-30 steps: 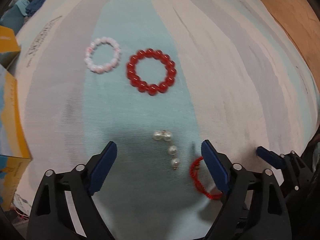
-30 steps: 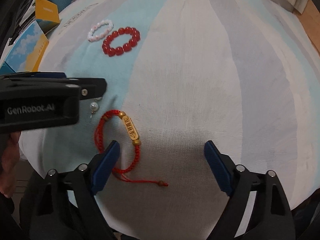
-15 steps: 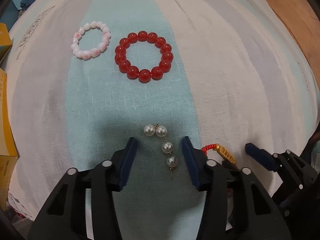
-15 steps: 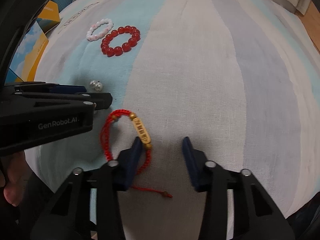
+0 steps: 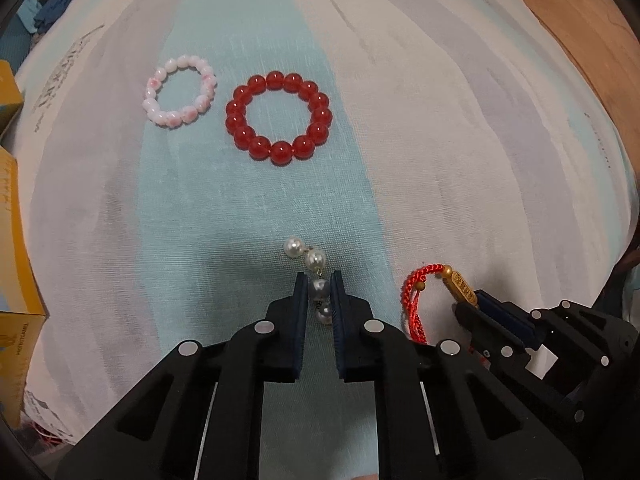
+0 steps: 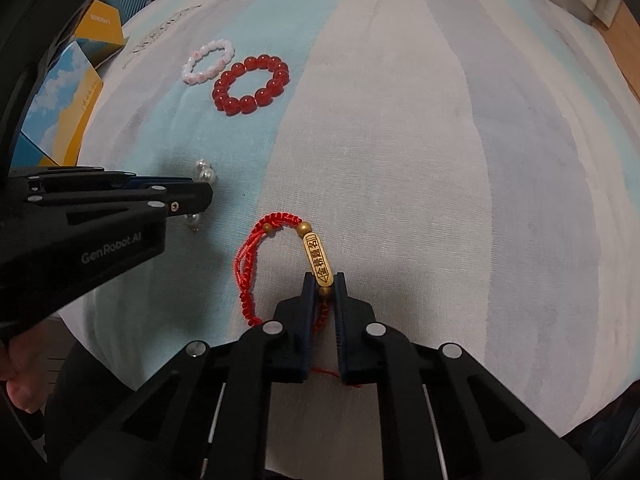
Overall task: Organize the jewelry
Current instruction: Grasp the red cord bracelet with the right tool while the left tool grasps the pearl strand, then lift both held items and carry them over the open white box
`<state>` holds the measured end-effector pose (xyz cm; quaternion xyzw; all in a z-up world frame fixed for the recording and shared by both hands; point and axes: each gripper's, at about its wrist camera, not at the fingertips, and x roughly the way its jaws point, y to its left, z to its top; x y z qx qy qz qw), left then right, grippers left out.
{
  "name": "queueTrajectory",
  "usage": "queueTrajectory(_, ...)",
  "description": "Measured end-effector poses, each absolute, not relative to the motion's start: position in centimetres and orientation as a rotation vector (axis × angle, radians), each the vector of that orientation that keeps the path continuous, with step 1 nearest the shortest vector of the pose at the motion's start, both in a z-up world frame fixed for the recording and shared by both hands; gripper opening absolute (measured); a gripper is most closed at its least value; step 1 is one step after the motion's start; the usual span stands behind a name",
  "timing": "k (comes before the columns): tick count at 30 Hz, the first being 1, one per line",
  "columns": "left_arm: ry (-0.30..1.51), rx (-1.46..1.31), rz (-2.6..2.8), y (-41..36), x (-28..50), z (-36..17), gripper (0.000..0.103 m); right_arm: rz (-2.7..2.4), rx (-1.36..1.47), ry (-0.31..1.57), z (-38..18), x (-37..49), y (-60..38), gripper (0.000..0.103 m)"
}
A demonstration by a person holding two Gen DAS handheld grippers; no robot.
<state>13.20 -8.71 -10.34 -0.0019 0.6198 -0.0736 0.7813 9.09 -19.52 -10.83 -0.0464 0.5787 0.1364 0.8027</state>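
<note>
— Four pieces of jewelry lay on the striped cloth (image 5: 460, 128), didn't they?

— Yes. A pink-and-white bead bracelet (image 5: 180, 96) and a red bead bracelet (image 5: 279, 117) sat side by side at the far end, close to each other but apart as far as I could tell. Nearer, there was a pearl earring (image 5: 310, 268) and a red cord bracelet (image 6: 256, 264) with a gold bar charm (image 6: 318, 258).

— And the left gripper (image 5: 320, 288)?

— Its jaws had just been closing, and they pinched the lower pearls of the earring. The two upper pearls stuck out beyond the tips, resting on the pale blue stripe.

— What about the right gripper (image 6: 323, 290)?

— Same story: jaws had just been closing, and they clamped the near end of the gold bar, with the red cord looping off to the left on the cloth. A thin red tail showed behind the fingers.

— Were the two tools near each other?

— Near, side by side, not touching. From the right wrist view the left tool reached in from the left edge, a hand (image 6: 16, 380) visible below it. Yellow-and-blue boxes (image 6: 60, 112) stood past the cloth's left side.
</note>
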Motion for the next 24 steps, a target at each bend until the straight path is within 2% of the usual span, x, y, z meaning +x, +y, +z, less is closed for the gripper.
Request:
queueTrajectory(14,1.278,0.009,-0.135,-7.6,12.0,-6.1,0.011,0.291,-0.095,1.164,-6.0,8.1,-19.6,0.008)
queueTrajectory(24,1.211,0.005,-0.087,-3.9,10.9,-1.7,0.011,0.314,-0.093,1.104,-1.9,8.6,-17.5,0.008)
